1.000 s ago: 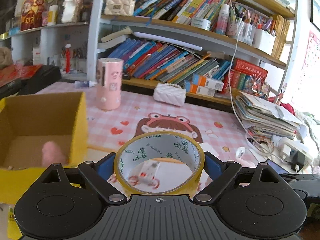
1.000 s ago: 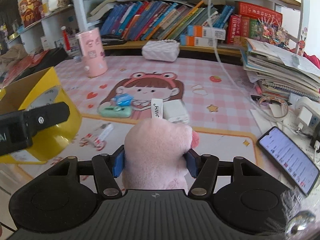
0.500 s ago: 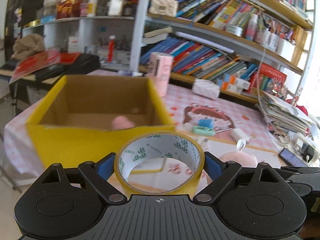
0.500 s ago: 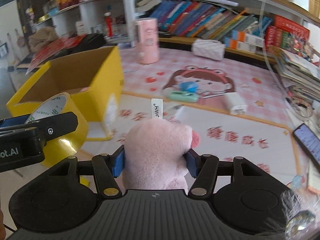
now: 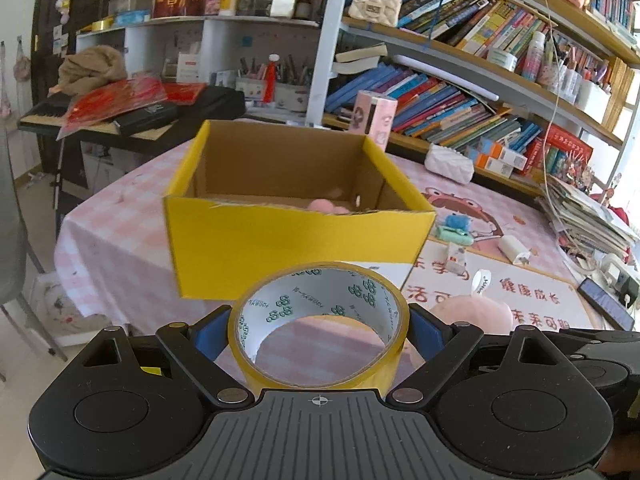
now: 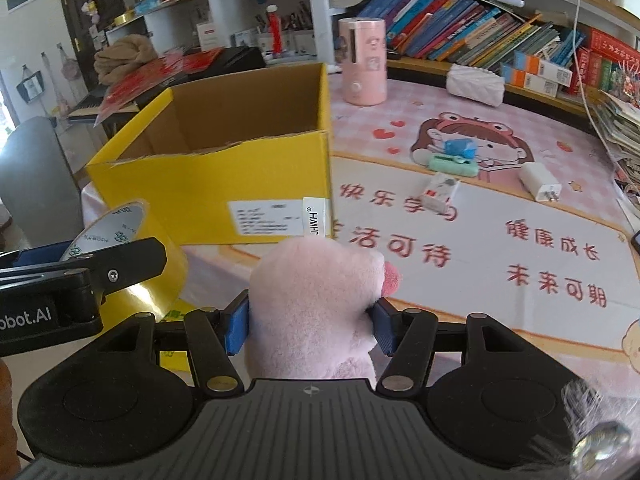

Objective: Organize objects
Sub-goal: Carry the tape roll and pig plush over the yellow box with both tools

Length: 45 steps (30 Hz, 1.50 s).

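Bright daylight, sharp focus, fisheye-bent edges

Yellow box, pink-checked tablecloth

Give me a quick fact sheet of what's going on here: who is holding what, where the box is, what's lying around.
left gripper: shut on tape roll
right gripper: shut on pink plush toy
yellow box: open, on table, ahead of both grippers
inside box: something pink, partly hidden
on the mat: white charger, green item
pink cylinder: upright behind box
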Each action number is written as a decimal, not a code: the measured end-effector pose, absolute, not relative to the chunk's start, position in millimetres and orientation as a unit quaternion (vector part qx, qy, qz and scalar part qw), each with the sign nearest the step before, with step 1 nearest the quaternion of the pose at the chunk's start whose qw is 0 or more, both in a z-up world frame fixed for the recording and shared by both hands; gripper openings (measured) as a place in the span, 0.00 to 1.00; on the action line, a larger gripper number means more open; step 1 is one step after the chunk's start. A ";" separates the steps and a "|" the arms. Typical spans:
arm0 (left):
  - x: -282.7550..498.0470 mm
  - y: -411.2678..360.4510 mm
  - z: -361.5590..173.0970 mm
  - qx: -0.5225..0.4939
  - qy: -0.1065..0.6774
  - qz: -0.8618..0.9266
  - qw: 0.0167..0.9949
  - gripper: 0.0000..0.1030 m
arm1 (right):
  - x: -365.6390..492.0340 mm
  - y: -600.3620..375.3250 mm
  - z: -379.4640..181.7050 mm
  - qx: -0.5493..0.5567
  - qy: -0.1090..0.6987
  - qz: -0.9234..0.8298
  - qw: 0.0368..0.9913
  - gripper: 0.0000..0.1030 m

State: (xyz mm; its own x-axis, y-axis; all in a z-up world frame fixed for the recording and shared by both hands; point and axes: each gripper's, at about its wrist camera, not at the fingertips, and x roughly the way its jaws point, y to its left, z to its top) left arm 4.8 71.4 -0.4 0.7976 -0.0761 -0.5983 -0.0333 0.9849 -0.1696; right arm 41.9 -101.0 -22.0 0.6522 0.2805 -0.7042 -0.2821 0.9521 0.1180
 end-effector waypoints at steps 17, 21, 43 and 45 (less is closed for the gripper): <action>-20.7 106.9 2.1 -0.093 0.302 -0.009 0.949 0.89 | 16.3 -61.7 -17.8 -0.008 0.379 0.162 0.911 0.56; -23.9 114.2 4.7 -0.095 0.296 -0.006 0.951 0.89 | 13.7 -52.1 -15.8 -0.013 0.376 0.167 0.911 0.56; 36.4 128.8 55.7 -0.100 0.197 0.010 0.975 0.89 | 80.6 -42.8 50.9 -0.016 0.258 0.174 0.950 0.56; 47.7 128.7 55.3 -0.096 0.197 0.017 0.976 0.89 | 95.2 -41.5 54.0 -0.014 0.254 0.176 0.951 0.56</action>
